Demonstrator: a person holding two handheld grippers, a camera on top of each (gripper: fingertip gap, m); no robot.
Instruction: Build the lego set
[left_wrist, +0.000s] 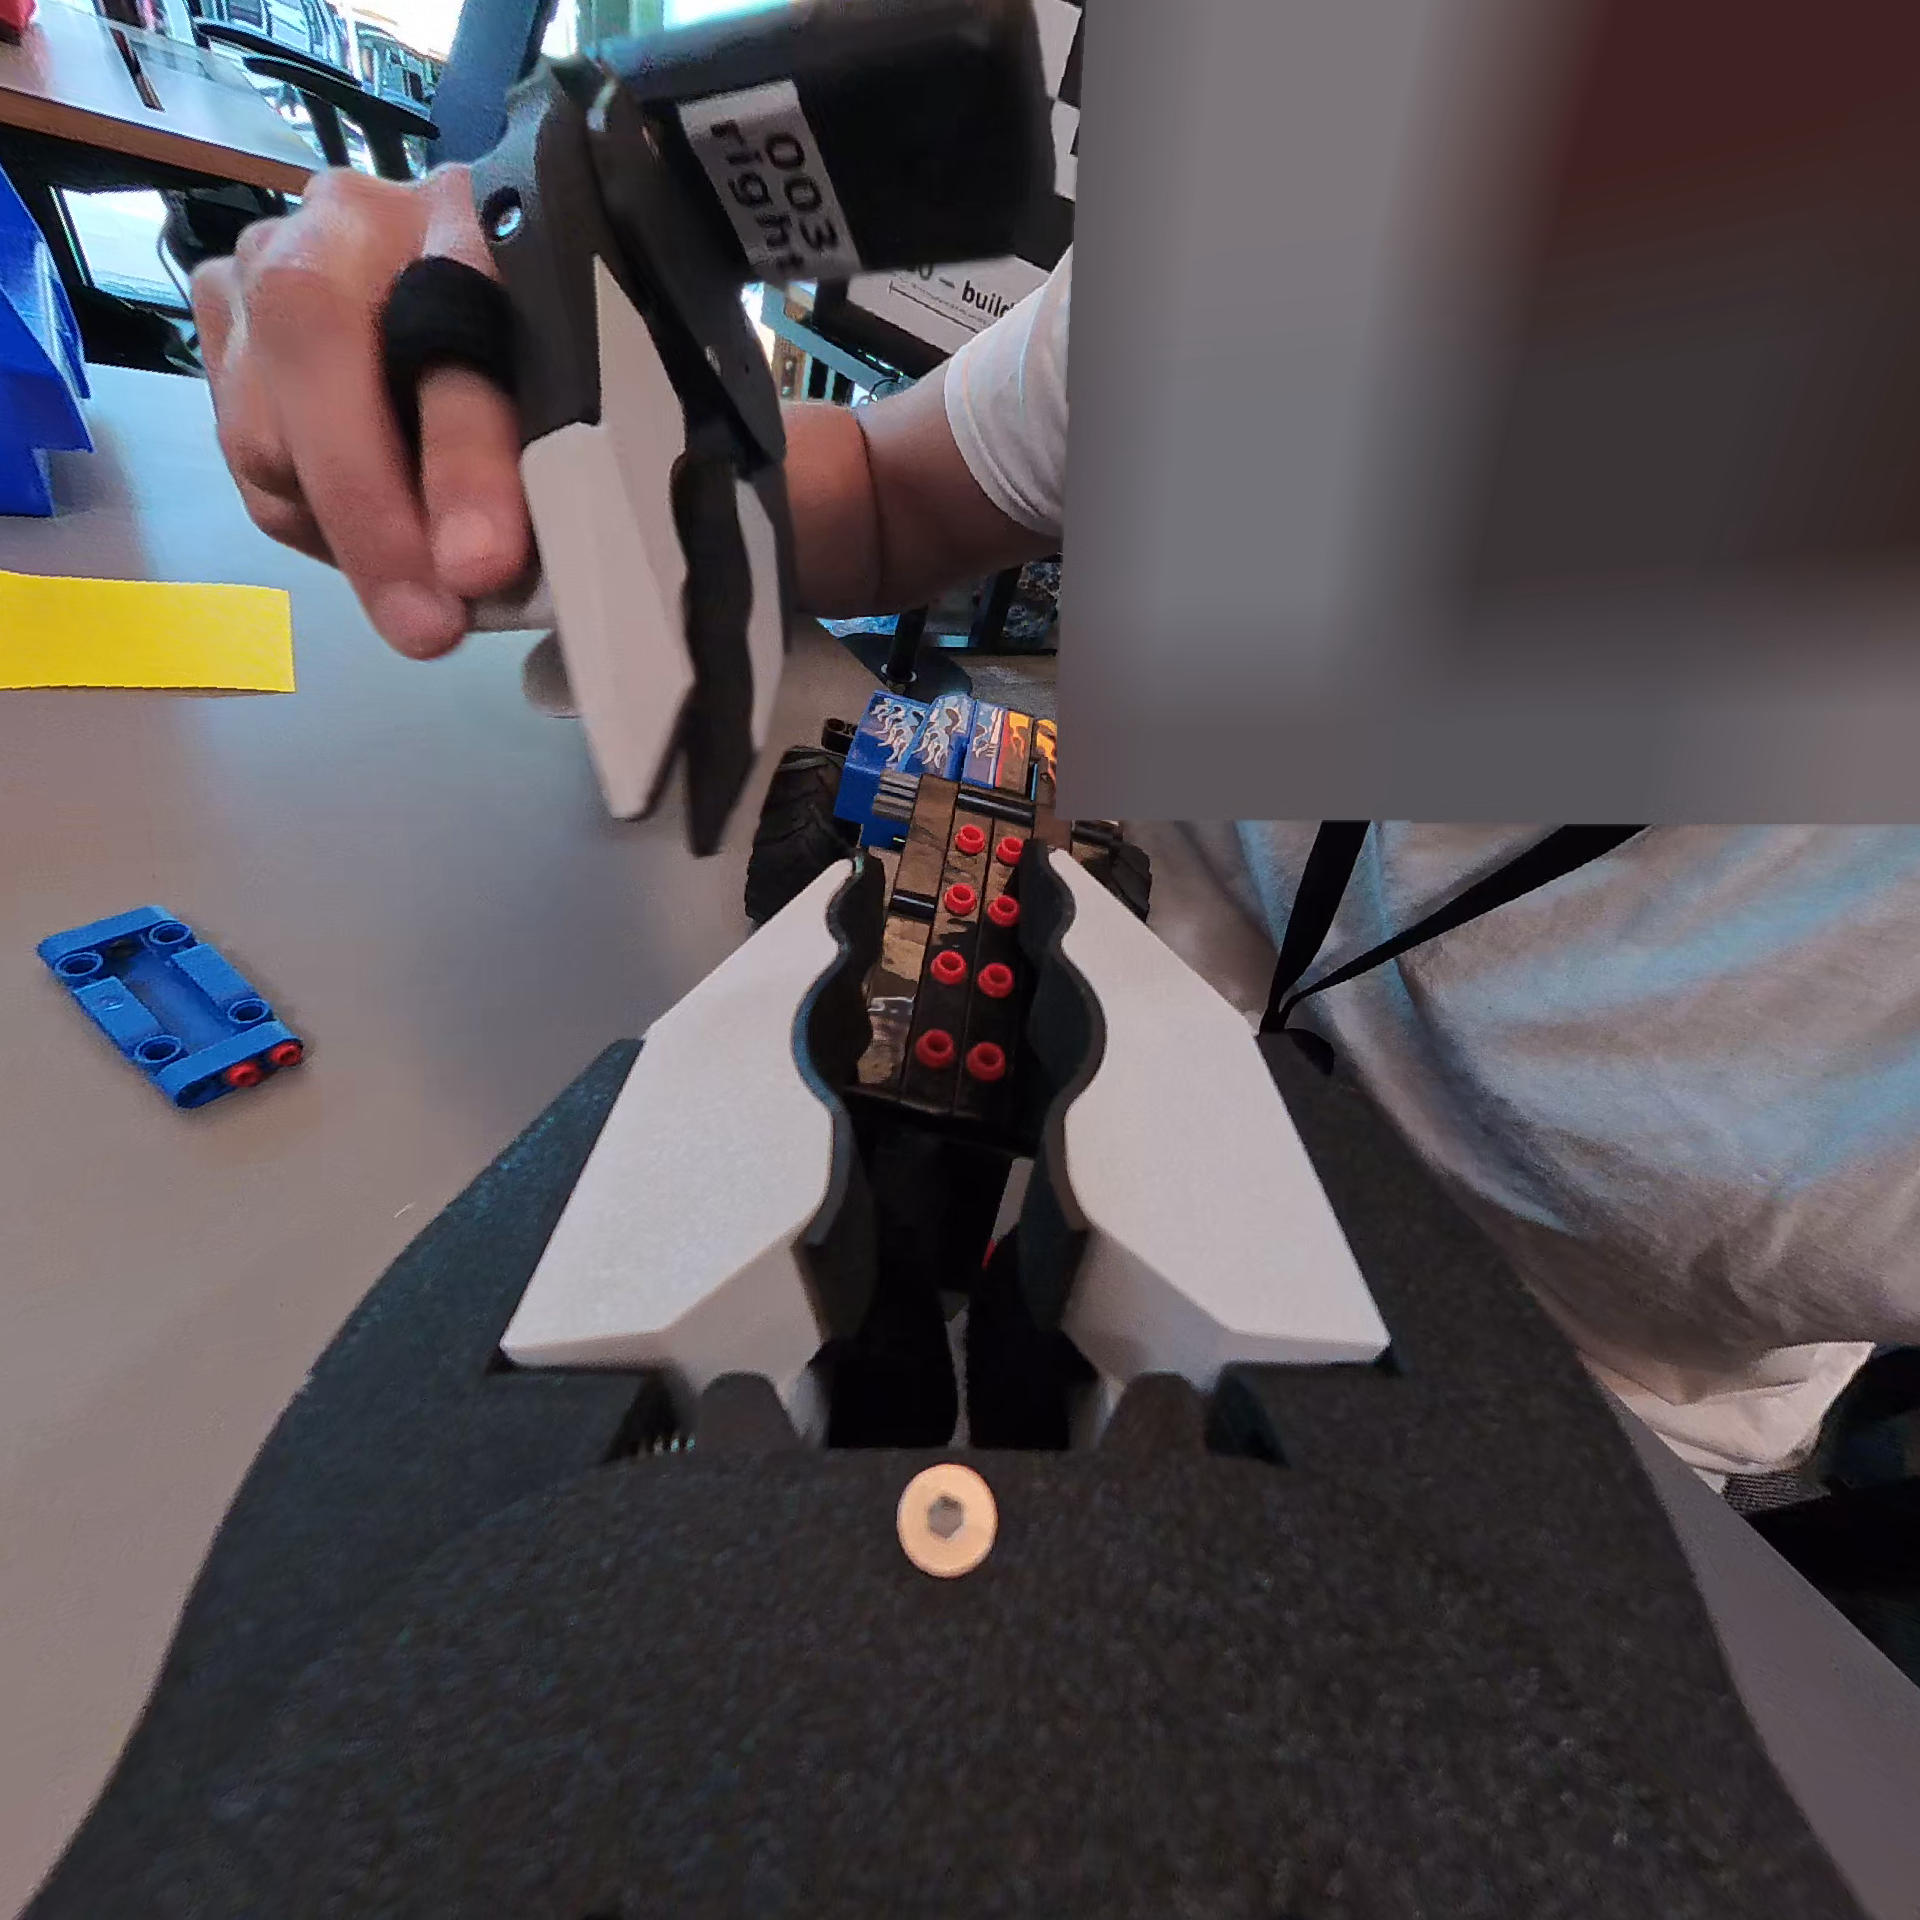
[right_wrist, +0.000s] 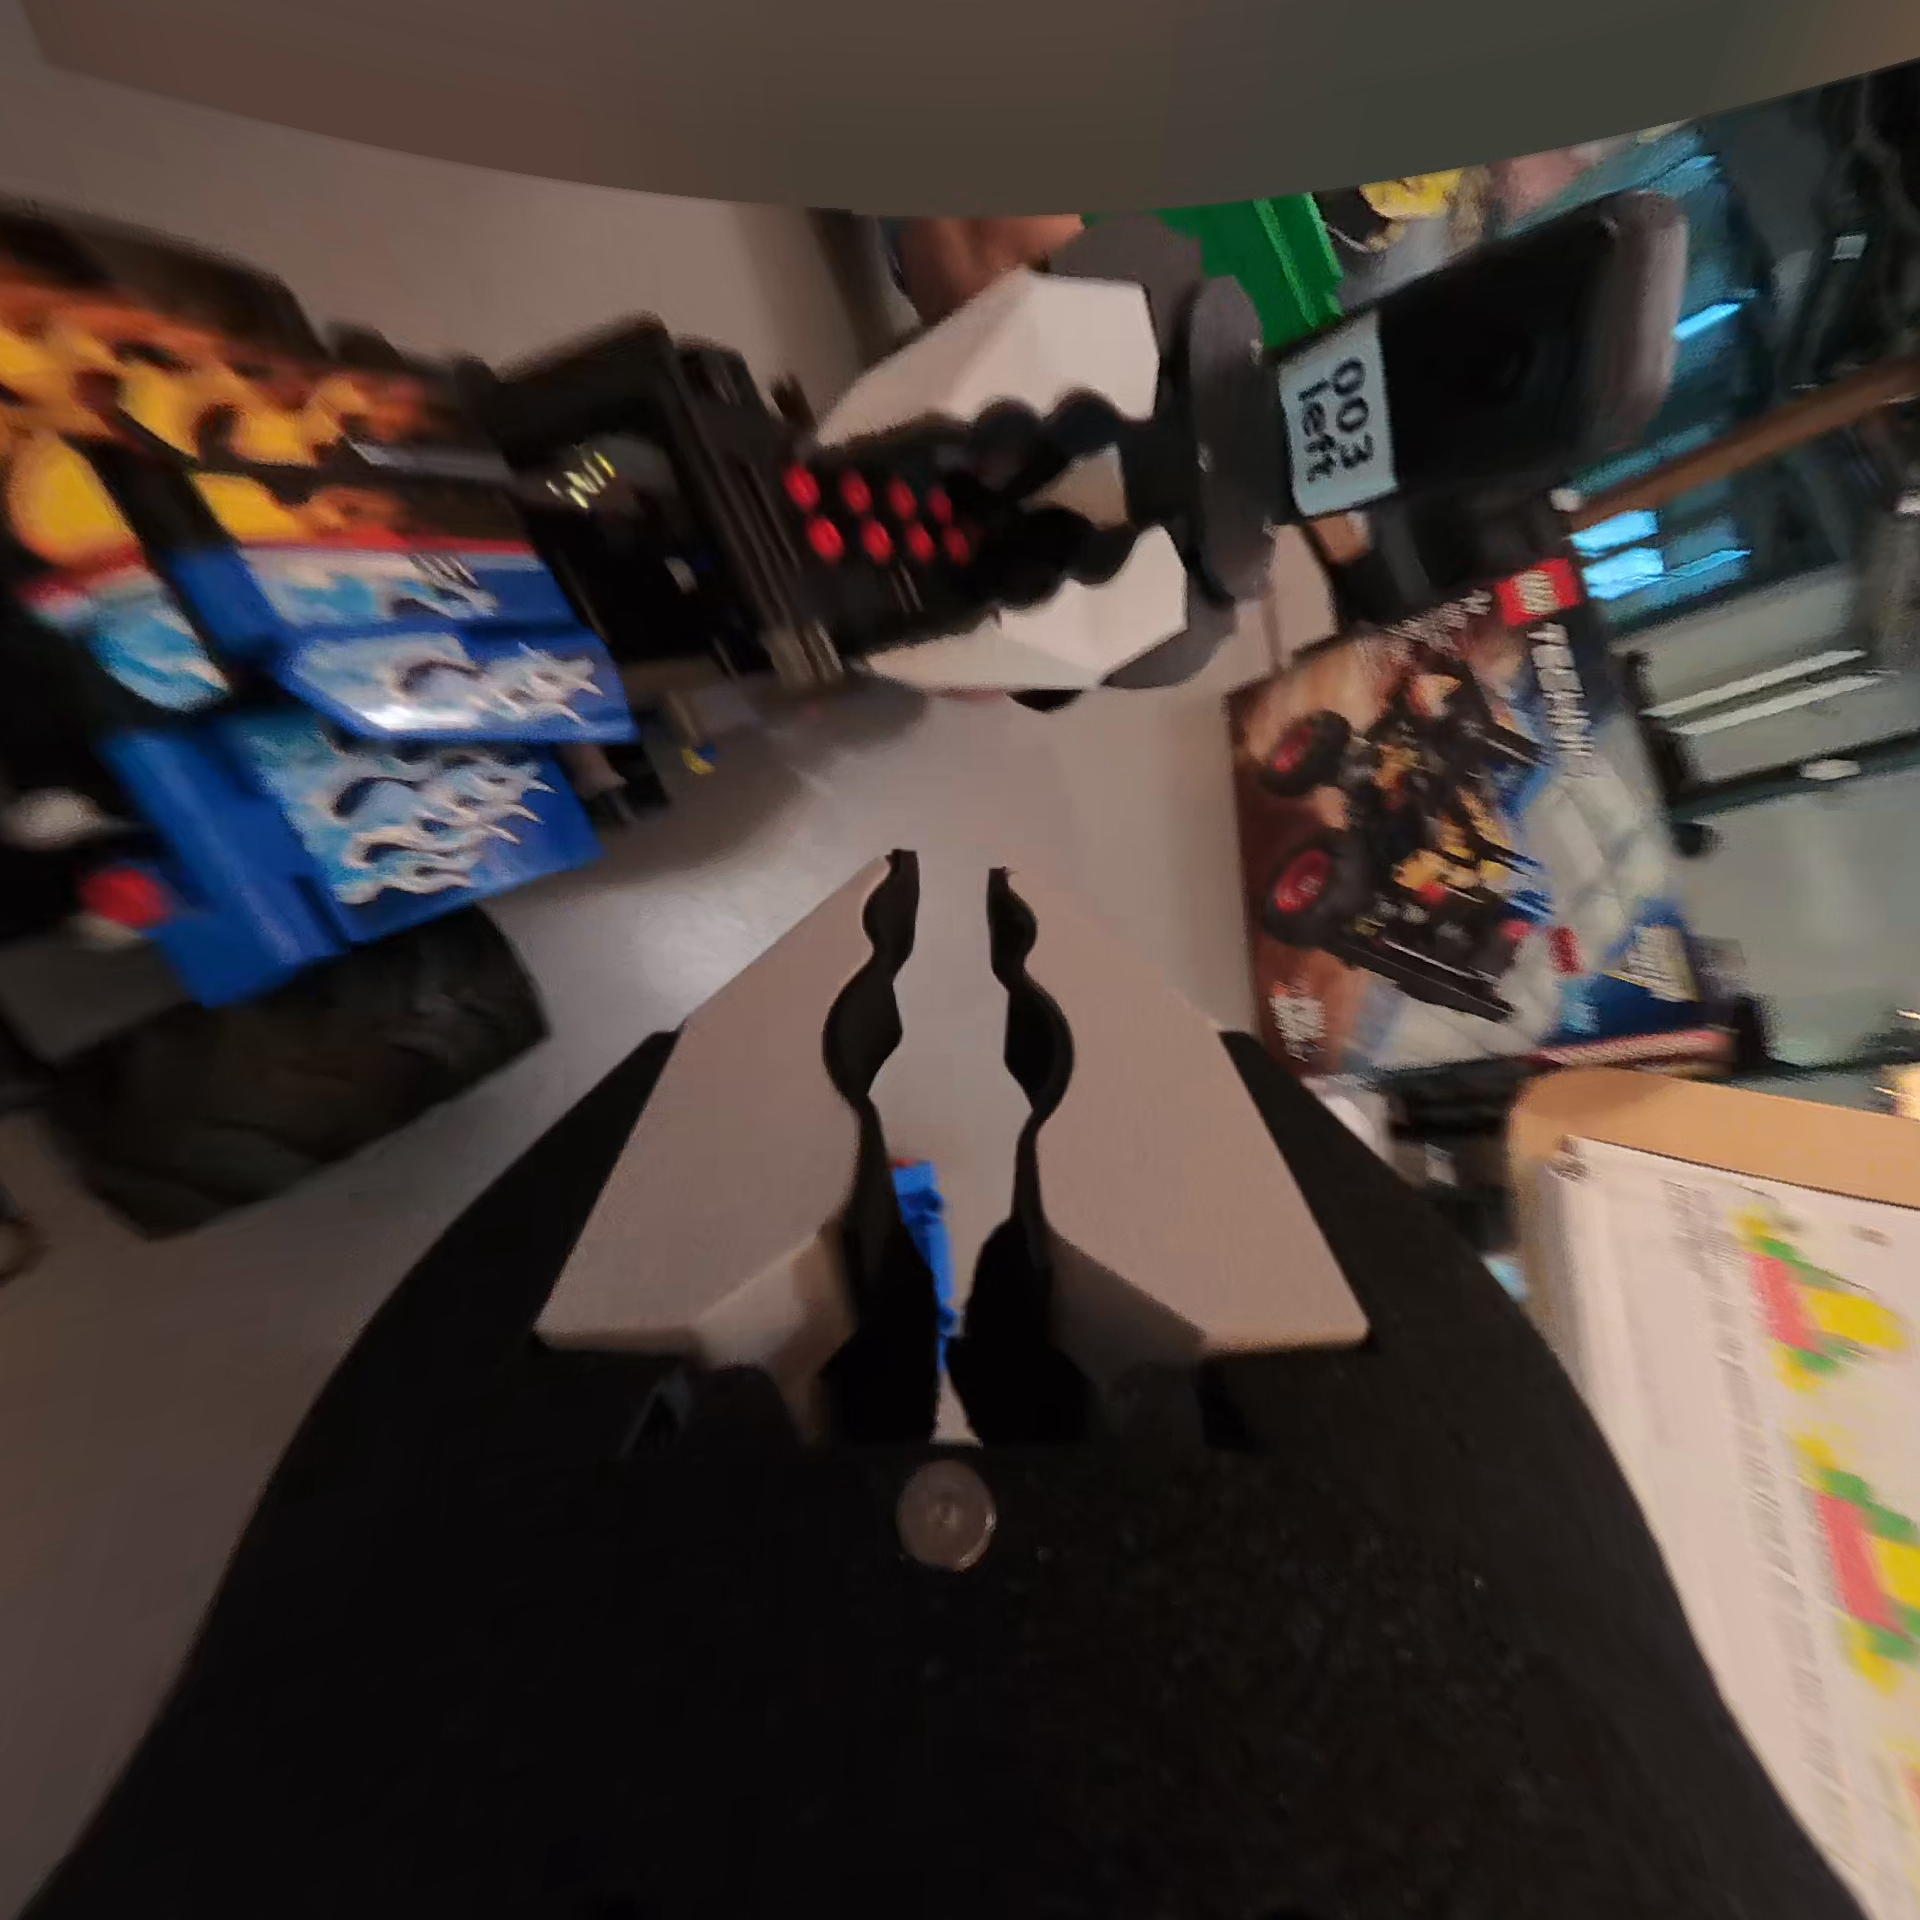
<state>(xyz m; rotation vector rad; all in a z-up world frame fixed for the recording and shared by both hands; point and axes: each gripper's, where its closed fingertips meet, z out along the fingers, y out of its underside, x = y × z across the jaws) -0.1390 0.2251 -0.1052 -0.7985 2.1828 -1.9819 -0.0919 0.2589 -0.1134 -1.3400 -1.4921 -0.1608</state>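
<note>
My left gripper (left_wrist: 951, 935) clamps black end of toy truck (left_wrist: 961, 831), red studs showing between fingers. Truck's blue flame-printed panels and black tyre lie beyond tips, on grey table (left_wrist: 312, 1195). My right gripper (right_wrist: 954, 873) hangs above table beside truck, jaws slightly parted, nothing between them. Small blue brick plate (left_wrist: 171, 1003) lies apart on table. Printed toy box (right_wrist: 1455, 831) lies nearby.

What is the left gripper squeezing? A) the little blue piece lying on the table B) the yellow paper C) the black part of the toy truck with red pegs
C: the left gripper is shut on the toy truck's black part with red pegs, while the blue piece and yellow paper lie apart on the table.
</note>
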